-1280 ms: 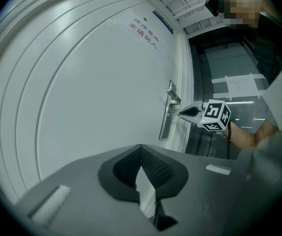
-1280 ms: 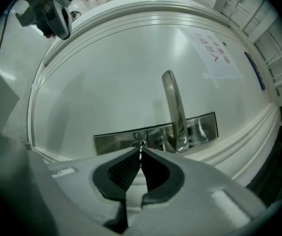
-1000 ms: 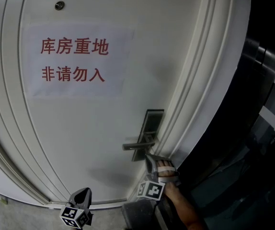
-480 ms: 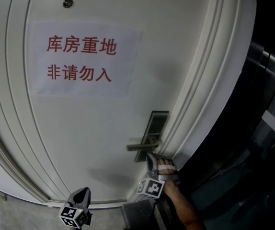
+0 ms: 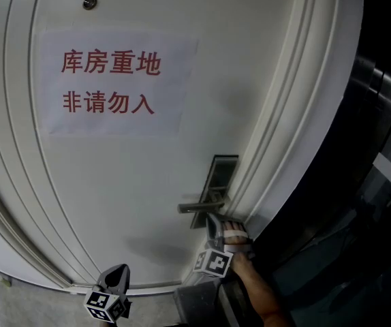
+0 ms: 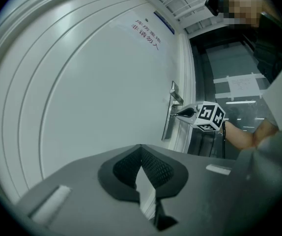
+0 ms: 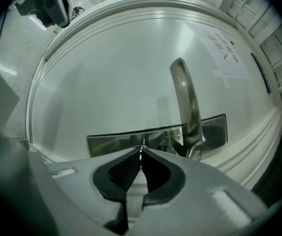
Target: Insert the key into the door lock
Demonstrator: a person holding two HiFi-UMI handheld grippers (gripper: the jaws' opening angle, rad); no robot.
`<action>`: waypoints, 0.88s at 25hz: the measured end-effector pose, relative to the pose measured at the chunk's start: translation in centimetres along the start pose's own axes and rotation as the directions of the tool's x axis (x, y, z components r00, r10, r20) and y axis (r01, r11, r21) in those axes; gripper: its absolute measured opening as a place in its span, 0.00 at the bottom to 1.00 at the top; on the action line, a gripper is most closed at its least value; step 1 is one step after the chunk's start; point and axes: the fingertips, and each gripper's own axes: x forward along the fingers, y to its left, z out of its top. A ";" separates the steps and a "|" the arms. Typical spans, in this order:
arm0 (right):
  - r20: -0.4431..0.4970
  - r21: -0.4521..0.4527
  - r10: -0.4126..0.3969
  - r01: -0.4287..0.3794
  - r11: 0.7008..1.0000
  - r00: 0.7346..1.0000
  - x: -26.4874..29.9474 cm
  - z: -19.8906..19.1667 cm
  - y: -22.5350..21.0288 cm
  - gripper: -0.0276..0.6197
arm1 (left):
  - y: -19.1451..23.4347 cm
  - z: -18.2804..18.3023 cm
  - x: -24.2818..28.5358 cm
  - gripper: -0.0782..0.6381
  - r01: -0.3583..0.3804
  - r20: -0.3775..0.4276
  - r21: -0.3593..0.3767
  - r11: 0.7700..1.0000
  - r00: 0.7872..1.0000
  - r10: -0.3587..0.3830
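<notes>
1. Left tool [image 6: 141,147]. Risk: slight, in our judgement, as it stands well apart from the lock. State: jaws together, nothing between them. Pose: held low and level, pointing at the door [image 5: 148,182].
2. Right hand [image 5: 239,244]. Risk: any wobble here passes straight to the tips. Pose: just under the lock, forearm rising from the bottom edge of the head view, carrying its tool about level.
3. Right tool [image 7: 141,151]. Risk: the grip looks shallow, so a push off-line could twist the metal in the pads or drop it. State: jaws closed to a slit on a thin metal sliver, which we take for the key [image 7: 141,148].
4. Key. Place: at the tool's tips, right against the lock plate [image 7: 116,140]. We cannot tell whether it has entered the keyhole, because the tips cover that spot.
5. Lever handle [image 7: 187,107]. Risk: it stands just beside the tips, so a sideways correction could knock it.
6. Paper notice [image 5: 114,84]. Place: high on the door, clear of the work.
</notes>
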 end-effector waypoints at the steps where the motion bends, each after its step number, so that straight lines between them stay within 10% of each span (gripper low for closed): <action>1: 0.001 0.000 -0.001 0.001 1.000 1.000 0.0 0.0 0.0 0.06 | 0.0 0.0 0.0 0.11 0.000 0.001 0.004 1.000 1.000 0.000; 17: 0.025 0.055 -0.057 0.055 0.997 0.998 0.0 -0.1 -0.1 0.07 | -1.4 0.2 -1.5 0.11 -0.009 0.003 0.006 1.000 1.000 0.009; 22: 0.075 0.122 -0.038 0.028 0.992 0.996 -0.5 0.2 0.1 0.30 | -1.3 0.4 -2.4 0.11 -0.029 0.010 0.010 1.000 1.000 0.028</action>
